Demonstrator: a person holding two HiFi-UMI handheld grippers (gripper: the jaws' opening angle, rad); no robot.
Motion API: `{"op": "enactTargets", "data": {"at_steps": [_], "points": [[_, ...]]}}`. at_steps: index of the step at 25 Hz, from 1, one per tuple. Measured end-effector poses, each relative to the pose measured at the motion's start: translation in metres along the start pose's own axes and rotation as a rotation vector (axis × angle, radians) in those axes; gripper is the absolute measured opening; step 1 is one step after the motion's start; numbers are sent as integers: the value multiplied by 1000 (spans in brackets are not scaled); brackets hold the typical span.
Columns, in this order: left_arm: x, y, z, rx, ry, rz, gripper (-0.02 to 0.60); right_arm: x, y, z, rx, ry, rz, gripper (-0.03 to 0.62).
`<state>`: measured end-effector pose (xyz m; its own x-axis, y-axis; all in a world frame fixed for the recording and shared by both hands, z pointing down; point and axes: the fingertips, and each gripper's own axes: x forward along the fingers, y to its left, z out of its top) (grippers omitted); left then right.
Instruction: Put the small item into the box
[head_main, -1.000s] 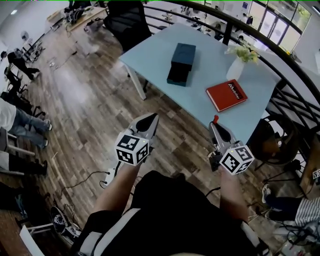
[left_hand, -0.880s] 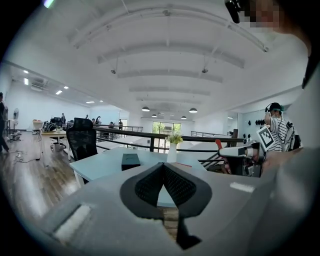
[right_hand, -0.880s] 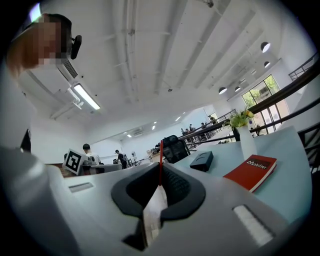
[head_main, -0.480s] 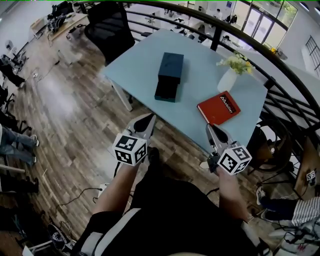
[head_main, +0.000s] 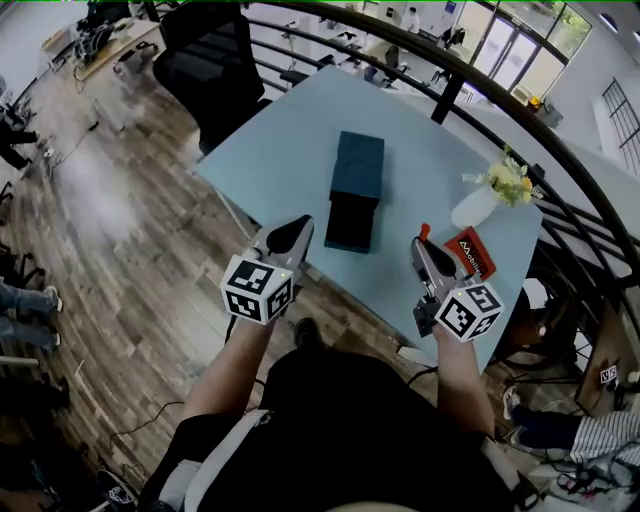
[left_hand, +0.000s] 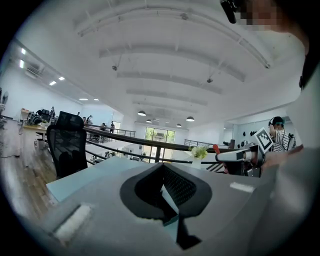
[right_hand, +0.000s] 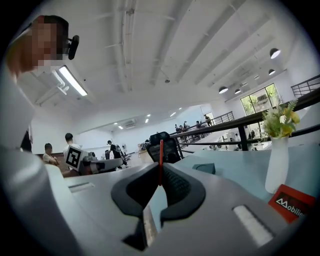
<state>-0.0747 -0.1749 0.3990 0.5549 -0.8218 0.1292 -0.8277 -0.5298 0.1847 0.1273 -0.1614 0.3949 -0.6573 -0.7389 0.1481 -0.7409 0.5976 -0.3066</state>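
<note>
- My right tool (head_main: 421, 244) is clamped on the small red item (head_main: 427, 232), right of centre in the head view, over the counter (head_main: 290, 150) edge.
- My left tool (head_main: 300, 228) is pressed together, empty.
- I judge this is the carry step: next I reach for the dark box (head_main: 357, 170) at centre and release inside.

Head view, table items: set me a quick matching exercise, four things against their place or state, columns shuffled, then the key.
1. box
2. vase
3. book
4. thin red item

A. between the jaws of the right hand-held gripper
B. holds flowers
C. dark teal, in the middle of the table
D. red, lying flat beside the vase

Pairs: 1-C, 2-B, 3-D, 4-A.
</note>
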Motion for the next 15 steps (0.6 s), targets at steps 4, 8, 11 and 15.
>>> {"op": "enactTargets", "data": {"at_steps": [4,8,11,15], "points": [[17,40,7,-17,10,-12,8,44,-4,7,9,5,-10,15],[33,64,5,-28,35,-15,8,72,-9,3,28,26,-6,15],[47,70,1,-34,56,-18,8,83,-21,2,44,31,-10,15],[69,67,-4,-31,89,-16,8,87,-45,1,71,25,-14,15]]}}
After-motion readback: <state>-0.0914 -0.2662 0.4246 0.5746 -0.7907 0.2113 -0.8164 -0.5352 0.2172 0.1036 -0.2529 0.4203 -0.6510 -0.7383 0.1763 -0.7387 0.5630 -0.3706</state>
